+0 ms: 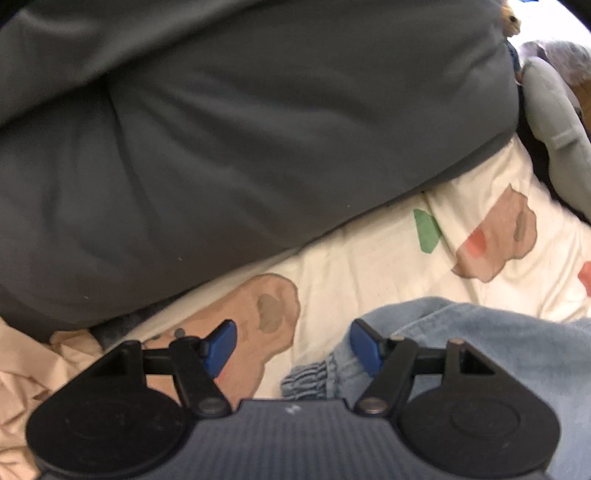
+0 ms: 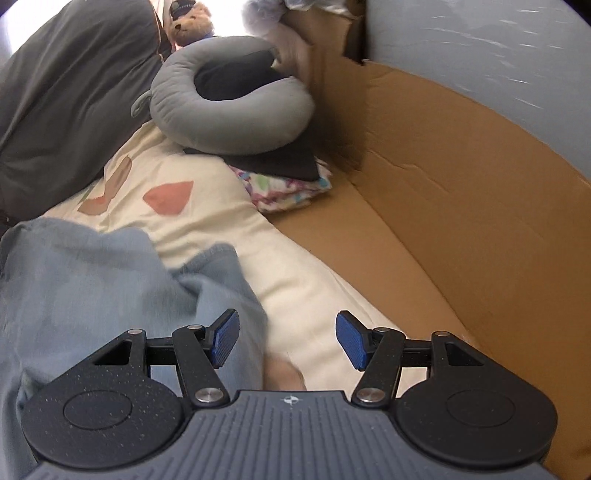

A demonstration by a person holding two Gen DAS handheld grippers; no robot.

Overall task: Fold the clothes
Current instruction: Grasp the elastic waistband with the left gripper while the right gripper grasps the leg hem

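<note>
Denim-blue garment [image 1: 480,332] lies crumpled on a bed, spread over a cream sheet [image 1: 369,258] printed with tan, red and green shapes. Its gathered, ribbed cuff [image 1: 310,380] shows in the left wrist view, just below the open span of the left claw [image 1: 291,347]. That claw's jaws stand well apart; the right-hand pad [image 1: 364,347] is over the cloth's edge, the other over the sheet, and neither presses on anything.

In the right wrist view the same garment [image 2: 92,288] fills the lower left, blurred. The right claw [image 2: 288,339] also stands wide, holding nothing, its left pad [image 2: 225,338] over the cloth and the other over bare sheet [image 2: 221,221].

Beyond the garment, a dark grey duvet [image 1: 240,129] is heaped along the bed's far side. A grey ring-shaped pillow [image 2: 229,110] rests on a dark flat item atop a folded patterned cloth [image 2: 291,192]. Brown cardboard [image 2: 443,206] lines the bed's right edge against a pale blue wall [image 2: 480,48], and a teddy bear [image 2: 192,26] sits near the far end.
</note>
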